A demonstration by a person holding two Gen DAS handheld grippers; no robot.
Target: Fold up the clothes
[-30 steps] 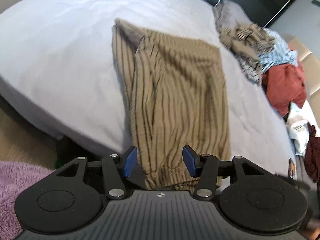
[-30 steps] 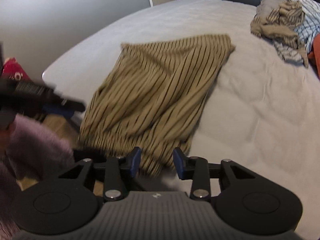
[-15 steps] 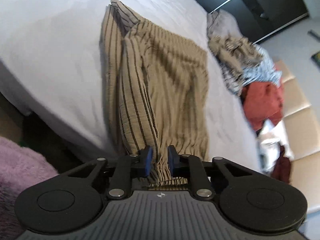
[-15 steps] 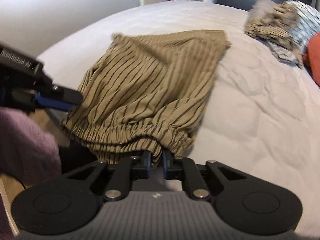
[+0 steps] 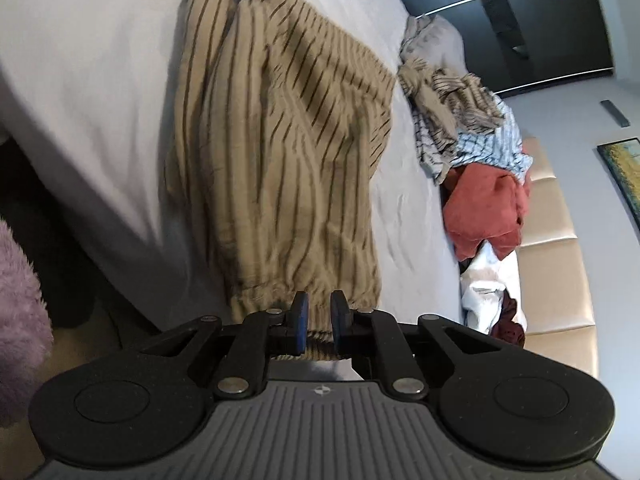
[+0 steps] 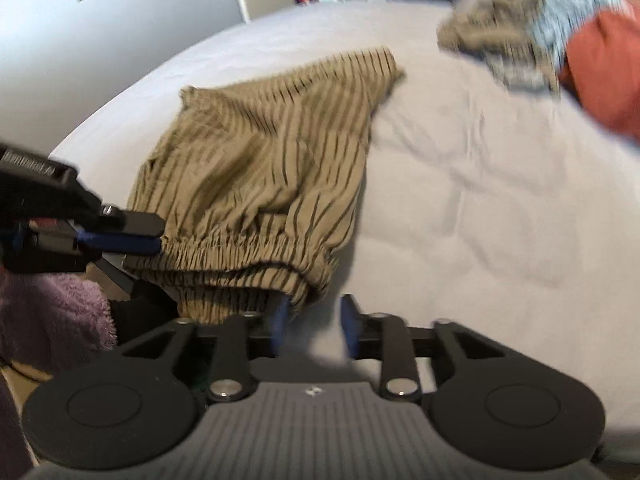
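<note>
Bedding first: a wide bed with a pale grey quilted cover (image 5: 100, 92) fills both views, and on it, reaching to the near edge, lies the tan garment with dark pinstripes and an elastic waistband (image 5: 288, 148). Both cameras show a heap of unfolded clothes, striped, checked and rust-red (image 5: 476, 152), at the far side of the bed, well apart from the garment. Only the left wrist view shows the cream padded headboard (image 5: 560, 264), the dark wardrobe with metal strips (image 5: 540, 28) and a framed picture (image 5: 622, 172) on the wall; only the right wrist view shows a pale wall and a doorway behind the bed. A fluffy purple sleeve (image 6: 48, 316) sits at the left edge of each view. The left gripper (image 5: 319, 320) has its blue pads drawn close together, clamped on the gathered waistband at the bed's edge, and the right wrist view shows it from the side, pinching the waistband's left end. The right gripper (image 6: 314, 326) stands with its fingers apart; the waistband's right end lies against its left finger, the other finger over bare cover.
</note>
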